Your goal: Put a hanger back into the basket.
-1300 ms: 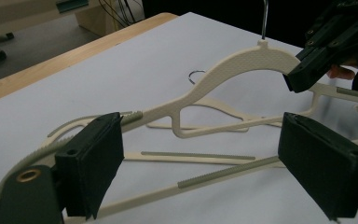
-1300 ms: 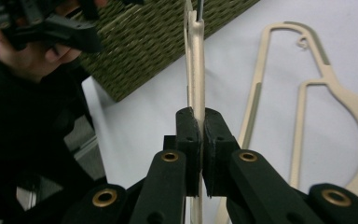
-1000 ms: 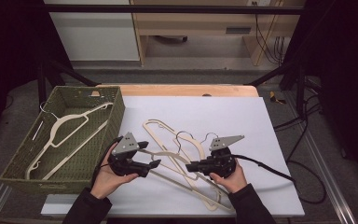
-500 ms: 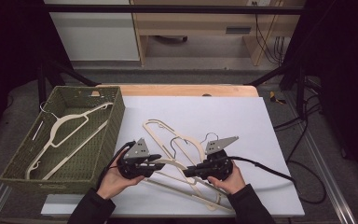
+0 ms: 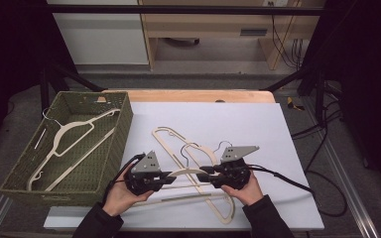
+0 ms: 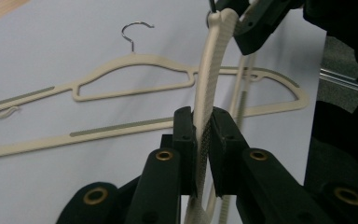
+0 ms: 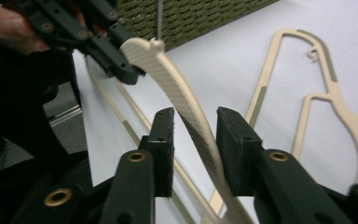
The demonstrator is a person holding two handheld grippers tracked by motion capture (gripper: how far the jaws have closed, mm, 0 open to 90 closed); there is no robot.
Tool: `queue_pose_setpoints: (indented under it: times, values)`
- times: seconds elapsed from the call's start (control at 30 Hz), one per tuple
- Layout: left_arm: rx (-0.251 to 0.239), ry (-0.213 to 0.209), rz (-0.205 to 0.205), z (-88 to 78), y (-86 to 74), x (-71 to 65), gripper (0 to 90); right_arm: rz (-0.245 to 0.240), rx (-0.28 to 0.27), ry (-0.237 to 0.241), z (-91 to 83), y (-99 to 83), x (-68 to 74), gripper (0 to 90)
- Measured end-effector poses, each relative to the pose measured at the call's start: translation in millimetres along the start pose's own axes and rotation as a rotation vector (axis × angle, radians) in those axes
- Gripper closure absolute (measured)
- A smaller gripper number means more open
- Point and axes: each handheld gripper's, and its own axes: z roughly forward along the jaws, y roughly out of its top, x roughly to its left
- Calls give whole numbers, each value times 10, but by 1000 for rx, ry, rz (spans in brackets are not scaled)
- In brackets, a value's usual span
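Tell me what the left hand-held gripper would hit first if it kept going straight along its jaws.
Probably the right hand-held gripper. The left hand-held gripper, shut on the lifted hanger, points along it toward the right one, which sits at the hanger's far end; depth is hard to judge.

Basket [image 5: 110,148] at table's [image 5: 258,129] left edge (one hanger [image 5: 64,141] lying inside); two more hangers [image 5: 176,148] crossed on the table, right of it.
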Motion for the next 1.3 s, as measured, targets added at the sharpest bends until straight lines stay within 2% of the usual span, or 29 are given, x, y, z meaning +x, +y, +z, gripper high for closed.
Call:
queue_pose_setpoints:
  times: [0.07, 0.23, 0.3, 0.43, 0.5, 0.6, 0.7, 0.87, 0.93, 1.1, 1.2, 1.3]
  values:
    - [-7, -22, -3, -7, 10, -25, 841, -9, -14, -16, -5, 1, 0, 631]
    - [-15, -21, 5, -15, 41, -108, 866, -30, -53, -38, -41, 5, 2, 520]
    - [-21, 2, 7, -29, 46, -116, 867, -41, -63, -65, -78, 12, 2, 482]
    - [-44, 25, -14, -81, 34, -88, 867, -66, -107, -134, -169, 26, 4, 347]
    - [-54, 42, -23, -111, 33, -78, 867, -78, -131, -175, -234, 37, 4, 249]
    - [-65, 64, -31, -166, 37, -69, 867, -92, -147, -222, -305, 31, -1, 203]
    - [-82, 83, -44, -231, 47, -65, 867, -33, -183, -248, -416, -10, -61, 129]
    - [-109, 103, -61, -356, 64, -44, 867, 6, -213, -320, -608, -85, -135, 51]
    - [-125, 112, -65, -412, 69, -35, 867, 24, -229, -335, -684, -114, -156, 20]
    - [-169, 131, -70, -605, 98, -15, 867, 14, -232, -361, -821, -172, -188, 3]
    - [-190, 143, -73, -727, 123, 1, 867, 15, -228, -391, -858, -191, -210, 3]
    - [-208, 153, -68, -836, 148, 26, 867, 20, -232, -400, -870, -205, -227, 3]
